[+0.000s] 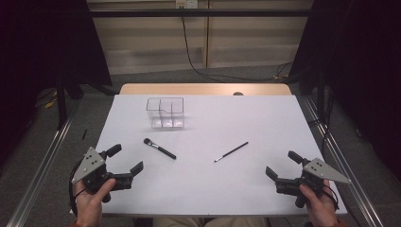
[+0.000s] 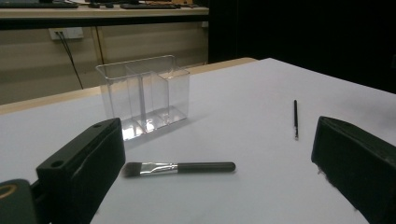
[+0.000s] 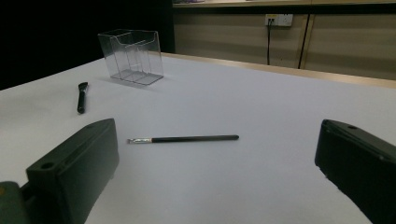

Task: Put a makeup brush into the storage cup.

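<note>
A clear plastic organizer [image 1: 165, 113] [image 2: 144, 95] [image 3: 131, 56] with several compartments stands upright on the white table [image 1: 213, 179], toward the back left. A thick black makeup brush [image 1: 160, 148] [image 2: 180, 168] [image 3: 82, 97] lies in front of it. To its right lies a thin black brush [image 1: 231, 152] [image 2: 295, 118] [image 3: 183, 138]. Low at the front left, my left gripper [image 1: 126, 159] is open and holds nothing, short of the thick brush. At the front right my right gripper [image 1: 282, 164] is open too, with the thin brush lying ahead of it.
The table's wooden back edge [image 1: 205, 89] shows beyond the white surface. Metal rails [image 1: 42, 165] run along both sides. A black cable [image 1: 189, 56] hangs from a wall socket behind. Dark curtains flank the scene.
</note>
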`<state>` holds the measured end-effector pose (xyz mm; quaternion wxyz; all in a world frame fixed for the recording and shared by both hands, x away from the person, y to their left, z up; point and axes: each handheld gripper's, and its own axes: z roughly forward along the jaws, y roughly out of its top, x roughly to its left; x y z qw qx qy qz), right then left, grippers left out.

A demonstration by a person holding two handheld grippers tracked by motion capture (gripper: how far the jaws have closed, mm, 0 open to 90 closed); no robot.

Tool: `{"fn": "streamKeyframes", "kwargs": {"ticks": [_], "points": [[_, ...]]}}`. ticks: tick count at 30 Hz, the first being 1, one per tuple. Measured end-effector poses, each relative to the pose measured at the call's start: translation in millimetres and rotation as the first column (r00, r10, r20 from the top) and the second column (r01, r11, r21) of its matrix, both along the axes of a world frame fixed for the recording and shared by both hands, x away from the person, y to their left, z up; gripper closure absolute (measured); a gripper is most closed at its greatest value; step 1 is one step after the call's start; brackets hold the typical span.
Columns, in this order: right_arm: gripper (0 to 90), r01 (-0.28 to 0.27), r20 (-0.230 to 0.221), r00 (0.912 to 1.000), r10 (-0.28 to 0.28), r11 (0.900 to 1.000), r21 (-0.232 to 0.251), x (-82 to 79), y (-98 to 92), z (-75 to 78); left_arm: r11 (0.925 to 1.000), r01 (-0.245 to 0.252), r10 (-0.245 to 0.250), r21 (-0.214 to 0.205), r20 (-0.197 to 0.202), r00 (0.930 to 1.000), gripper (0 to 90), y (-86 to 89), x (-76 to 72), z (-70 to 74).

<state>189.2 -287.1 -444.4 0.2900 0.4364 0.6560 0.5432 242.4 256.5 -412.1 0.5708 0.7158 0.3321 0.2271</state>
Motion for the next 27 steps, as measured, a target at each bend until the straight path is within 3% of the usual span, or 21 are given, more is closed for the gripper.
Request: {"fn": "streamKeyframes", "kwargs": {"ticks": [10,15,21,22,27], "points": [[0.0,-0.005,-0.004,1.0000,0.005,1.0000,-0.003,1.6,0.3,-0.5,0.9990,0.044,-0.044,-0.002,-0.003,0.9990,2.7,-10.8,20.2,0.6],[0.0,-0.006,-0.003,1.0000,0.006,1.0000,-0.004,1.5,0.4,-0.4,0.9987,0.051,-0.051,-0.006,0.015,0.9986,2.5,-15.9,32.1,4.3],[0.0,-0.007,-0.005,1.0000,0.007,1.0000,-0.005,2.0,0.3,-0.7,0.9970,0.067,-0.066,-0.038,0.022,0.9976,3.0,-19.2,44.8,5.3],[0.0,-0.007,-0.004,1.0000,0.007,1.0000,-0.006,2.0,0.1,-0.7,0.9975,0.067,-0.066,-0.020,0.026,0.9974,3.1,-20.9,47.4,4.6],[0.0,-0.006,-0.007,1.0000,0.006,1.0000,0.003,2.1,0.1,-0.7,0.9962,0.083,-0.082,-0.029,0.027,0.9963,2.8,-24.9,53.4,4.2]]}}
